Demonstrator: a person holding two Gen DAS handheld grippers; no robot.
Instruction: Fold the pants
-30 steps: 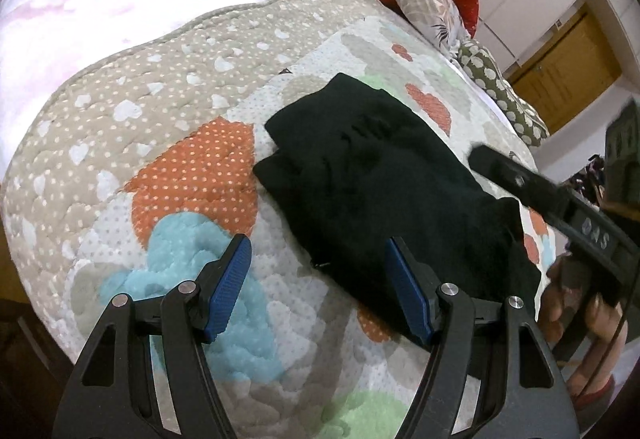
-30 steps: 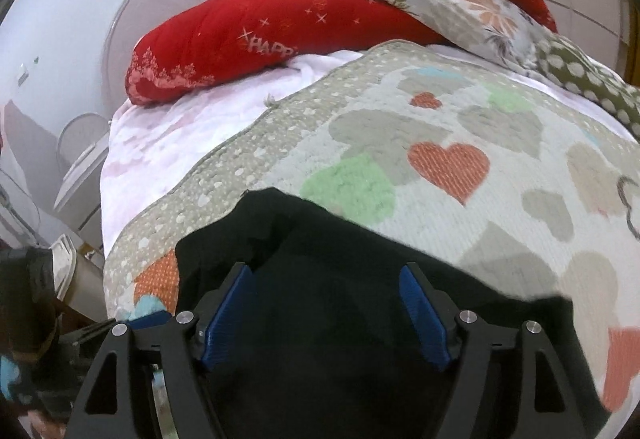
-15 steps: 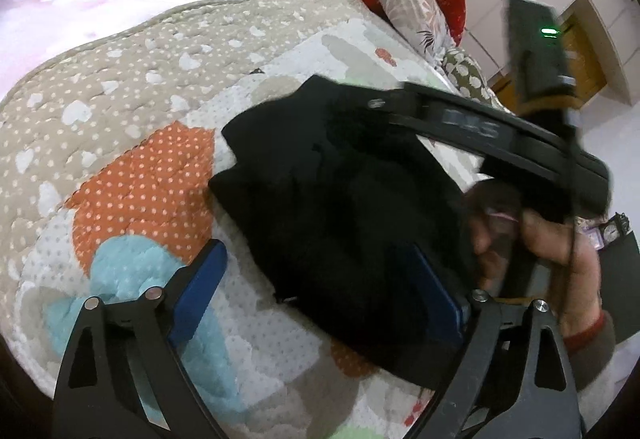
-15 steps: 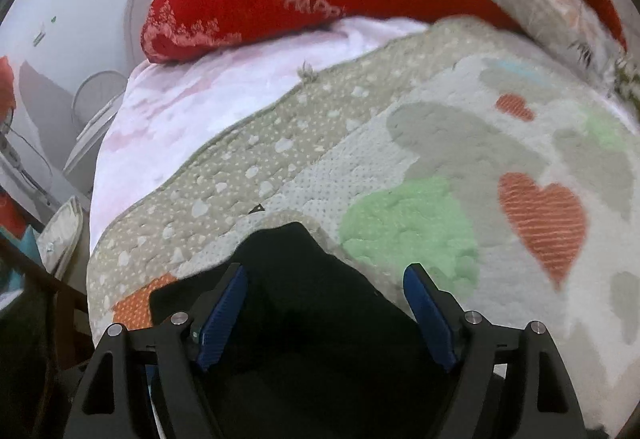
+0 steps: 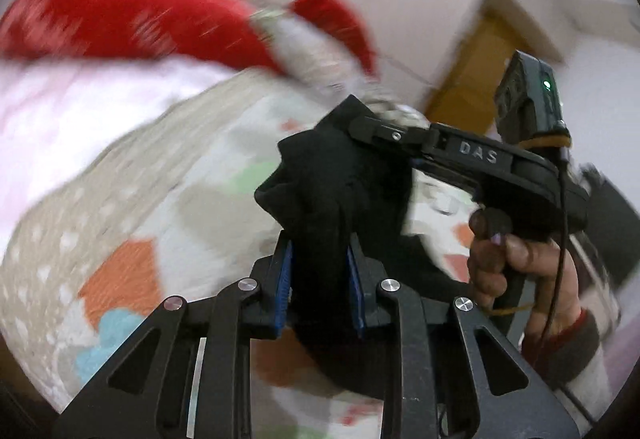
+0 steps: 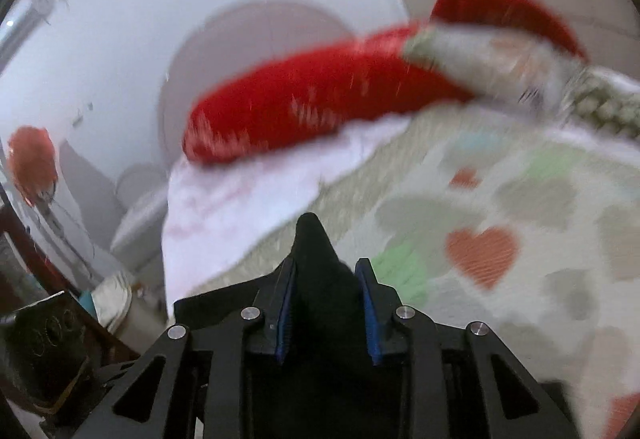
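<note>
both sets of jaws are clamped on the black pants (image 5: pixel 340 191): the left gripper (image 5: pixel 320 279) pinches a thick bunch of the fabric between its blue pads (image 5: pixel 285 287), and the right gripper (image 6: pixel 326 303) has a peak of black cloth squeezed between its own blue pads (image 6: pixel 287 315), the tip of it poking out past them. in the left wrist view the right gripper's black body (image 5: pixel 480 159) reaches in from the side to the upper part of the bundle, with the person's right hand (image 5: pixel 520 263) round its handle.

the pants look bunched and lifted off the quilt (image 5: pixel 132 207), hanging between the two grips over the near part of the bed, not far from its near edge; how much still rests on the quilt i cannot tell, since both views are smeared by motion.

to do this step well, i'd judge the two grips should travel together at the same height so the cloth doesn't twist. lay the bundle down flat toward the middle of the quilt, well short of the red pillow (image 6: pixel 312 99) at the head of the bed. keep the pinch firm until the fabric lies flat, then let go one side at a time. the risk is a thick, uneven bunch that springs apart or slides toward the bed's edge on release.
</note>
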